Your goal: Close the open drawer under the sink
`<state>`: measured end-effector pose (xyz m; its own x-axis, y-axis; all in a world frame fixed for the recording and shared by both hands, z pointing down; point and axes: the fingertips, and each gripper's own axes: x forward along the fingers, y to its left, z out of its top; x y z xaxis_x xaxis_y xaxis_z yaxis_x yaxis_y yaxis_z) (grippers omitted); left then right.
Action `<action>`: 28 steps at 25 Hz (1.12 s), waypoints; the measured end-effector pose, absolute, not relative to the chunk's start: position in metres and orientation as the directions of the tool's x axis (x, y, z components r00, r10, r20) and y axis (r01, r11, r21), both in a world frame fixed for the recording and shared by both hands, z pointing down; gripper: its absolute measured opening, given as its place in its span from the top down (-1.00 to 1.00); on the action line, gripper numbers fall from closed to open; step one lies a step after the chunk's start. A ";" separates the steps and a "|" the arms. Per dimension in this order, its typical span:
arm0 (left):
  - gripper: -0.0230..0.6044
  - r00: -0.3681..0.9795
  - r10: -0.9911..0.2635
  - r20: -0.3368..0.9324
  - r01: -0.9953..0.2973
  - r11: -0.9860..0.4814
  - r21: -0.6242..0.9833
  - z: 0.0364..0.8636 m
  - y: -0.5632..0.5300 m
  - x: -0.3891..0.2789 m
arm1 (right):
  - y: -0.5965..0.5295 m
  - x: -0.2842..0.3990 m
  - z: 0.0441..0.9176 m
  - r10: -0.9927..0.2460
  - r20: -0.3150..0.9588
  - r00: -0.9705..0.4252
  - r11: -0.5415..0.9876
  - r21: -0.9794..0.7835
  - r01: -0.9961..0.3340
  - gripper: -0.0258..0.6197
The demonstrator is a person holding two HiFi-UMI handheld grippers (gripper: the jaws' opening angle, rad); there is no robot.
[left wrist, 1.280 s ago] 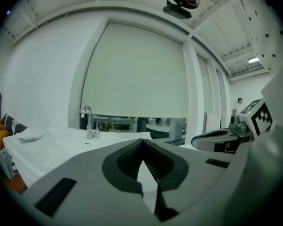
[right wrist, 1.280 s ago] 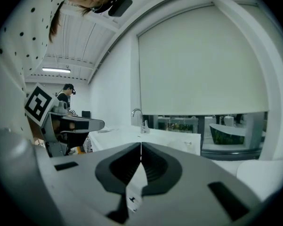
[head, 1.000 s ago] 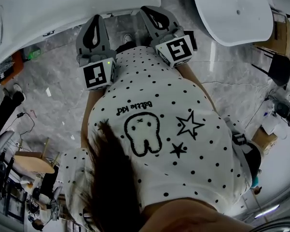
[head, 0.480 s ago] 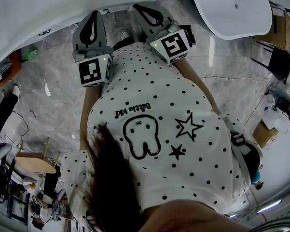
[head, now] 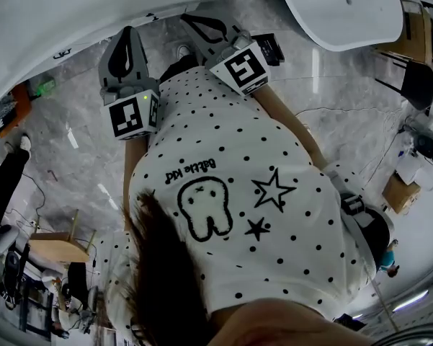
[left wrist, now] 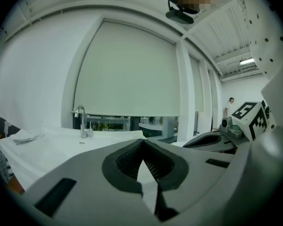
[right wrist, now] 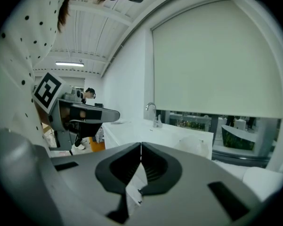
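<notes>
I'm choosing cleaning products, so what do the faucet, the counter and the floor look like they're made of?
Faucet: probably chromed metal; silvery with bright glints.
Counter: smooth, plain white, perhaps ceramic or solid surface; the look leaves it open.
Floor: polished grey marble or marble-look tile; pale veining, with streaks of light reflected in it.

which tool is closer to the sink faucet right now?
Left. The left tool sits at the counter edge, with the faucet ahead to its left. The right tool is out by the counter's corner, farther from the faucet.
</notes>
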<state>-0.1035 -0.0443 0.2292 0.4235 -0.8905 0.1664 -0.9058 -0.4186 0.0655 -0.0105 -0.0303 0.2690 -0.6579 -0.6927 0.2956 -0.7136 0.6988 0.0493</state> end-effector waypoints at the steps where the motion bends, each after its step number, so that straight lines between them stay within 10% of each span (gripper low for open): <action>1: 0.91 0.422 -0.891 0.167 -0.907 -0.417 0.068 0.230 -0.043 -0.104 | -0.027 -0.013 0.269 -0.684 0.298 -0.665 0.708 0.052 -0.705 0.88; 28: 0.91 0.398 -0.896 0.198 -0.918 -0.387 0.091 0.224 -0.016 -0.064 | -0.003 0.022 0.264 -0.627 0.316 -0.712 0.754 0.020 -0.656 0.88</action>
